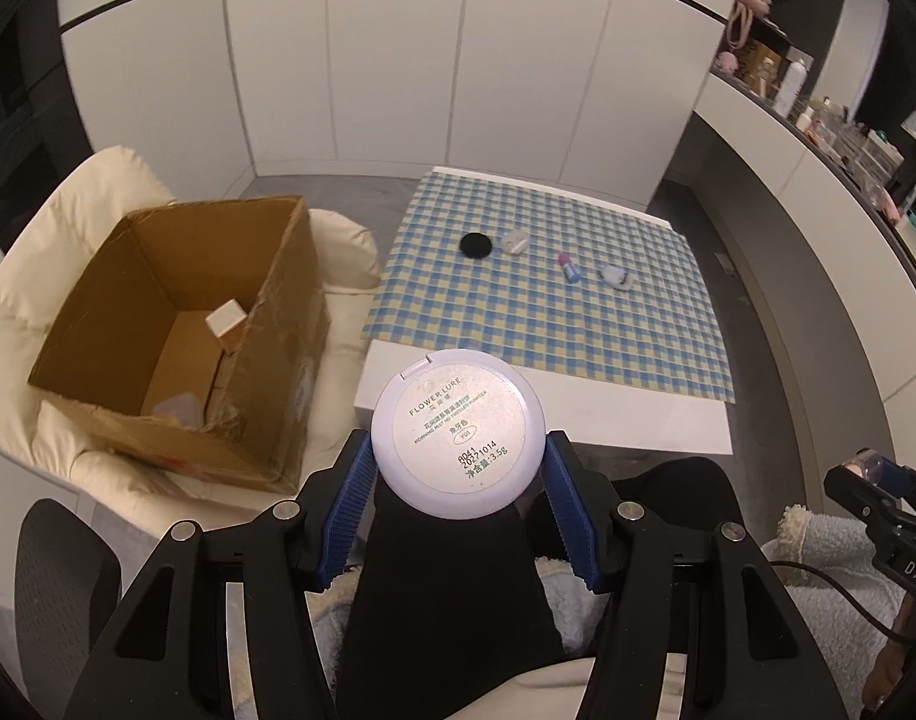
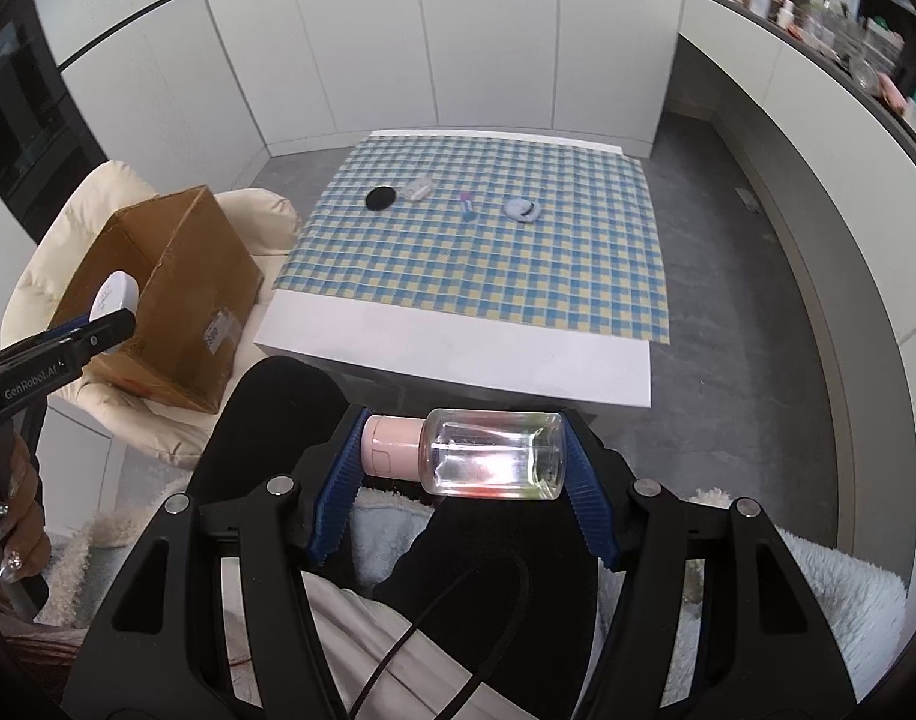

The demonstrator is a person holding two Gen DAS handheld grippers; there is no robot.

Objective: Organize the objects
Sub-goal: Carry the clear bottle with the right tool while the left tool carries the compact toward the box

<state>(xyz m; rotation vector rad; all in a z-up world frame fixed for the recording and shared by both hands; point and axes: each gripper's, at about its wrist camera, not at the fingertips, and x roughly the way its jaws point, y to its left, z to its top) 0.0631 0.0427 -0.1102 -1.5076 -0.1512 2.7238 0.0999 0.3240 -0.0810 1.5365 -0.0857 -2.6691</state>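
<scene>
Compact (image 1: 458, 433) clamped in left gripper (image 1: 458, 468), bottle (image 2: 479, 455) in right gripper (image 2: 464, 468), short of table edge (image 2: 458, 372).

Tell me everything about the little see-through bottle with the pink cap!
The bottle is small and made of clear plastic, as it looks, with a pale pink cap on its left end. It seems nearly empty; light glints pink inside. It lies sideways, gripped end to end between the blue ridged fingers of the right gripper, one pressing the cap, the other the base. It hangs above the person's dark lap, near the white table, touching nothing else.
</scene>
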